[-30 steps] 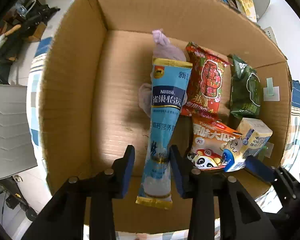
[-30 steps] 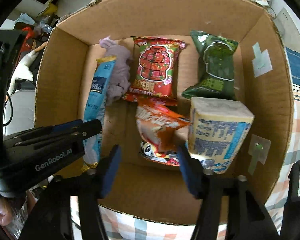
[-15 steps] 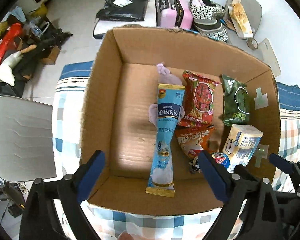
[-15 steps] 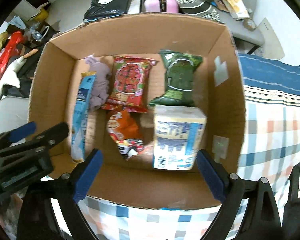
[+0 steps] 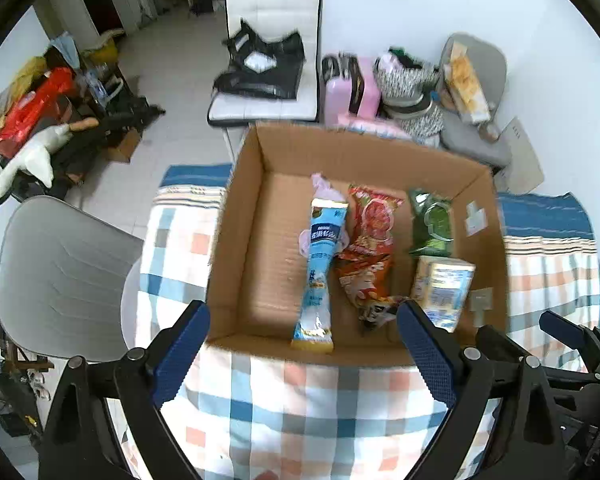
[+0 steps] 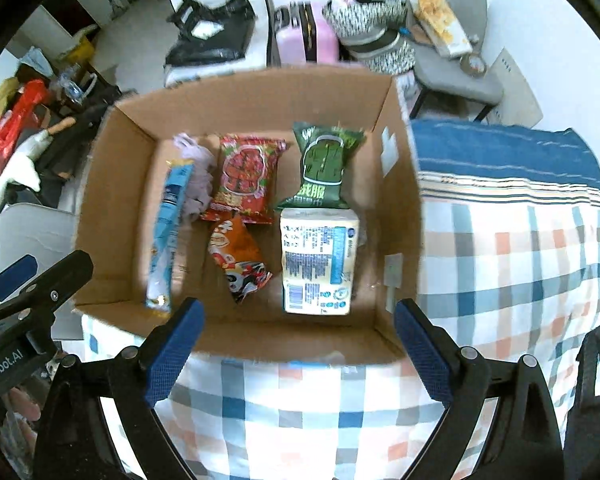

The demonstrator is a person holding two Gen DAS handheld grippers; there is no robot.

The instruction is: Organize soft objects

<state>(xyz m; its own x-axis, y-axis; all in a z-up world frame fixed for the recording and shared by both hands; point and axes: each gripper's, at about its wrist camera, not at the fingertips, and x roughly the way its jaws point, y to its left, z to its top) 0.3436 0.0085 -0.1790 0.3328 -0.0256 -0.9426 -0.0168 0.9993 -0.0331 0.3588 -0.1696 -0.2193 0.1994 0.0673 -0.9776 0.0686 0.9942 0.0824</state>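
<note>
Above the bench's near edge, left gripper (image 5: 302, 354) and right gripper (image 6: 298, 346) have both pulled back from the cardboard box (image 6: 236, 92), fingers spread wide, blue sachet (image 5: 320, 264) released, packing likely finished.

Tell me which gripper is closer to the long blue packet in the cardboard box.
Left. The left gripper hangs open over the box's near edge, almost directly in line with the long blue packet. The right gripper is also open but sits further right, facing the tissue pack.

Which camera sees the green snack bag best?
The right wrist view: the green snack bag faces the camera there, unobstructed, with its picture and lettering visible. In the left wrist view it looks smaller, narrower and blurrier, near the cardboard box's right wall.
</note>
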